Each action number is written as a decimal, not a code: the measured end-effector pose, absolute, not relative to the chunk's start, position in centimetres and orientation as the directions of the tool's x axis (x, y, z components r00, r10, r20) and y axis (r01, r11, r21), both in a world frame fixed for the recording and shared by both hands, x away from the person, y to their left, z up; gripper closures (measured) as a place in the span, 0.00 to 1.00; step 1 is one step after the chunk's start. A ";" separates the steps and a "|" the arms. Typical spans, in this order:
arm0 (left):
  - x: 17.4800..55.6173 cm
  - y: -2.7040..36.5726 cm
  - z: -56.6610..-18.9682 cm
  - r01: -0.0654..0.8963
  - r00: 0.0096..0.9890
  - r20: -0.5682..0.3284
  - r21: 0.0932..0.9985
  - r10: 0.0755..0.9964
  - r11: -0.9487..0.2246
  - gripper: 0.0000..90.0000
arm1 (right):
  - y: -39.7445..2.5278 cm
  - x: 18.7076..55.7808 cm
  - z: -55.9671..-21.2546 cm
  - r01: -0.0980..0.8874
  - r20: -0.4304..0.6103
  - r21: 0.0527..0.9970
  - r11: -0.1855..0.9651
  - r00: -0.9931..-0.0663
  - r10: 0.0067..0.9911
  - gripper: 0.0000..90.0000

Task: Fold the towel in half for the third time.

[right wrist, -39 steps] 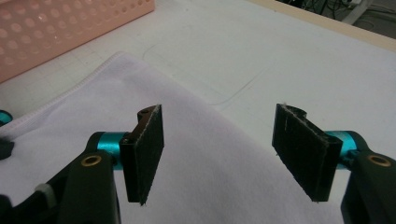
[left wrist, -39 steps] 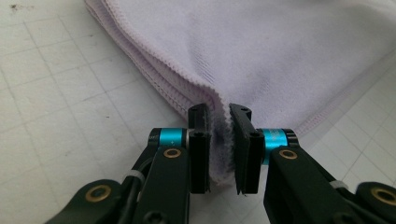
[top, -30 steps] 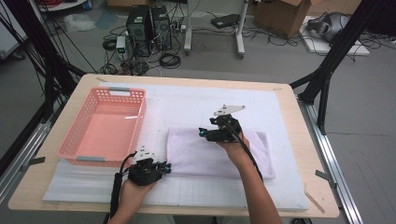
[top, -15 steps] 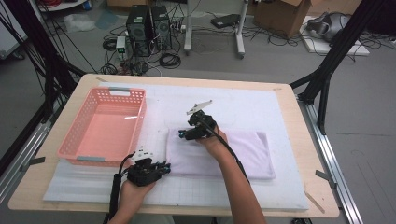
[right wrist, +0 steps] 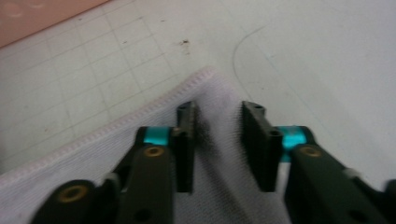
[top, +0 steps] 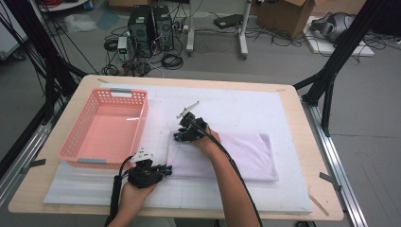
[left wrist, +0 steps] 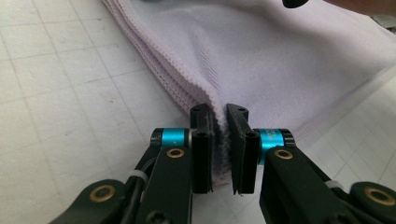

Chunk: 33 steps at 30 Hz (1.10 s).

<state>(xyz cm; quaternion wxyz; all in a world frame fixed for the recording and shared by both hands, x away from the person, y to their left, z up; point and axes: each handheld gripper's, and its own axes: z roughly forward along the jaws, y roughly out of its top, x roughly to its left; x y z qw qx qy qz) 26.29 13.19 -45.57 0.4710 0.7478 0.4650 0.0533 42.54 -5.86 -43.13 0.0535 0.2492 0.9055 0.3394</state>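
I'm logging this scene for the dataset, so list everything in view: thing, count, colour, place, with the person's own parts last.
towel: one, pale lilac, folded, lying on the mat right of centre.
basket: one, pink plastic, on the table's left side.
mat: one, white with a grid, covering most of the table.
table: one, light wood, under the mat.
computer towers: two, black, on the floor beyond the table.
cardboard box: one, brown, on the floor at the far right.
left gripper: one, black, shut on the towel's near left corner.
right gripper: one, black, open over the towel's far left corner.
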 end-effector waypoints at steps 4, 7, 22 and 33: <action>26.2 13.6 -45.2 0.644 0.563 -0.372 0.757 0.738 -0.109 0.91 | -5.6 42.1 -42.8 0.410 0.062 0.647 0.643 -0.869 0.491 0.90; 26.0 14.0 -43.6 0.611 0.586 -0.374 0.787 0.719 -0.089 0.91 | -5.8 41.8 -42.1 0.398 0.075 0.679 0.617 -0.873 0.482 0.90; 26.8 11.8 -40.4 0.570 0.656 -0.418 0.820 0.628 -0.049 0.91 | -11.1 40.8 -37.7 0.377 0.115 0.803 0.460 -0.857 0.502 0.90; 28.2 5.7 -38.8 0.547 0.725 -0.392 0.827 0.567 -0.128 0.91 | -15.9 40.1 -36.9 0.384 0.076 0.810 0.444 -0.819 0.569 0.90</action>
